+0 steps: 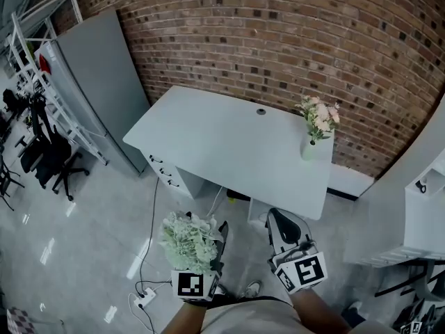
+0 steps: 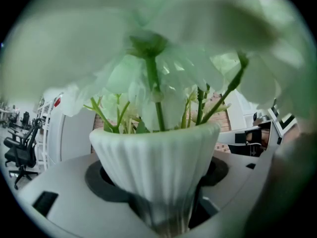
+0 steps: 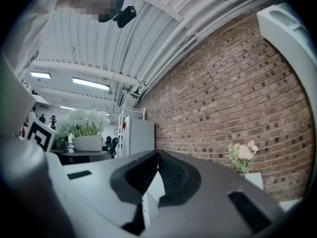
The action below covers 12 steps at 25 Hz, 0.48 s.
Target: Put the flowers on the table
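Note:
A white ribbed vase (image 2: 156,167) of pale green-white flowers (image 1: 189,241) is held upright over the floor, in front of the table. My left gripper (image 1: 208,252) is shut on the vase's narrow base, and its pads (image 2: 106,182) press on either side. The blooms fill the top of the left gripper view. My right gripper (image 1: 281,228) is beside it, shut and empty, with its jaws meeting at the tip (image 3: 157,155). The light grey table (image 1: 222,138) stands ahead against the brick wall. The held flowers (image 3: 86,125) also show at the left of the right gripper view.
A second vase of pink flowers (image 1: 316,120) stands at the table's far right corner. A drawer unit (image 1: 170,172) sits under the table. A grey cabinet (image 1: 97,82) and office chairs (image 1: 49,155) are to the left. A power strip and cables (image 1: 146,298) lie on the floor.

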Available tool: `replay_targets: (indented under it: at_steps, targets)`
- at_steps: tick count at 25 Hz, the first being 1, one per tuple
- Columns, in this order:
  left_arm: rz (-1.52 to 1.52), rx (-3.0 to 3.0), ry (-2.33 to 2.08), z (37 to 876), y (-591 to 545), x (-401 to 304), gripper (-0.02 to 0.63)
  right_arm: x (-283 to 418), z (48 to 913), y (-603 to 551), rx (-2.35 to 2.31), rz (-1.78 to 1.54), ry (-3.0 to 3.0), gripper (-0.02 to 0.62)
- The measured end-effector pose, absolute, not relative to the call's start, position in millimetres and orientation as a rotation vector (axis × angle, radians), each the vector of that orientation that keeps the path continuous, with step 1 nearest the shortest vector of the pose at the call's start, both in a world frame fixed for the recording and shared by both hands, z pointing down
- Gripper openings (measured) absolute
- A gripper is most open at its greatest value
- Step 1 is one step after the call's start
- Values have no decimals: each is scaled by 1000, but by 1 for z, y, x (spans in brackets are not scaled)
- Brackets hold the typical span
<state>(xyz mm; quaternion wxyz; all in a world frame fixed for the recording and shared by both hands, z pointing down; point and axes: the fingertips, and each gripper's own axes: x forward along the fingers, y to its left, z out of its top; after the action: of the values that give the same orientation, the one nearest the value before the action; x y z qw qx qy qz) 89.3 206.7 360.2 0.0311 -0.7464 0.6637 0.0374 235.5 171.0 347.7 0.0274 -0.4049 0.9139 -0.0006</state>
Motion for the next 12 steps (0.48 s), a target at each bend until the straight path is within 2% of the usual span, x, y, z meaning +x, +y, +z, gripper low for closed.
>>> replay_targets:
  at_steps: [12]
  targets:
    - [81, -2149, 2182, 357, 211, 76, 356, 260, 355, 163, -1187, -38, 2820, 15]
